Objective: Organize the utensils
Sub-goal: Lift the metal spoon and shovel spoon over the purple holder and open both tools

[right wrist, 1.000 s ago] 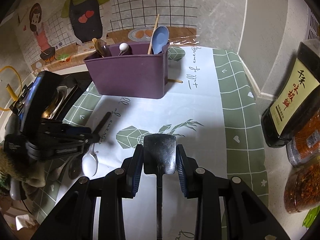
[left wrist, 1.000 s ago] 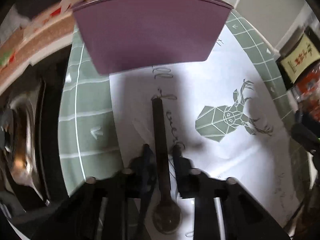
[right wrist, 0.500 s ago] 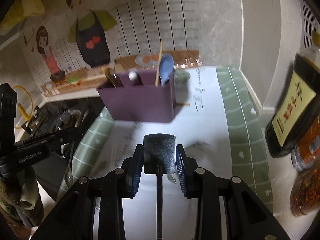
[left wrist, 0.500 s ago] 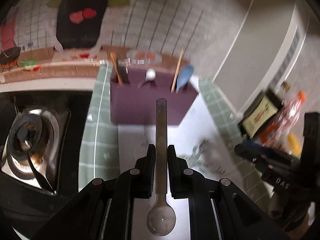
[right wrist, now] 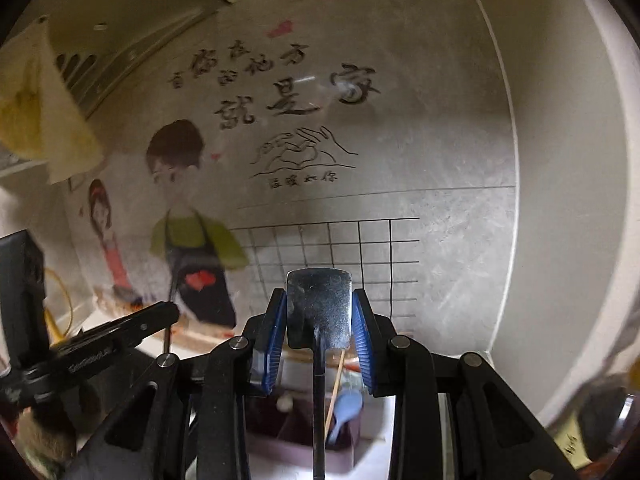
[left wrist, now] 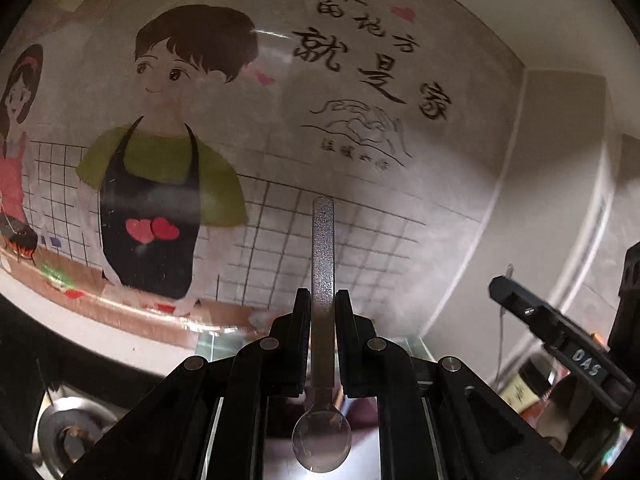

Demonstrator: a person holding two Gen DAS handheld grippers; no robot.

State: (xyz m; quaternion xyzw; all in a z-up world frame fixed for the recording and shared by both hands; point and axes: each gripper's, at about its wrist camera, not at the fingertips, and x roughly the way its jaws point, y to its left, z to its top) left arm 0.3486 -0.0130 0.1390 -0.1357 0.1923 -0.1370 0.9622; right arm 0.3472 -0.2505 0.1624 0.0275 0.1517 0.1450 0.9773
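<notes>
Facing a wall mural [left wrist: 168, 168] of a cartoon boy in a black apron, grid lines and brush lettering; both cameras tilted up, so the counter shows only at the bottom edge. Wall corner [right wrist: 508, 160] runs down on the right, plain wall past it. Left gripper [left wrist: 322, 304] clamped on a metal spoon [left wrist: 322, 360] by the handle, handle end pointing up toward the wall, bowl back near the camera. Right gripper [right wrist: 320, 308] clamped on a metal spatula [right wrist: 319, 304], blade between the blue pads [right wrist: 362, 336], shaft running back to the camera. Purple utensil box [right wrist: 296, 432] low behind the right gripper, on the counter, holding a blue spoon [right wrist: 346, 410] and a chopstick [right wrist: 335, 388]. Stove burner [left wrist: 64, 436] bottom left in left view. Sauce bottles [left wrist: 528, 380] blurred at the right edge. Each gripper shows in the other's view at the side, apart. Yellow cloth [right wrist: 44, 120] hangs upper left.
</notes>
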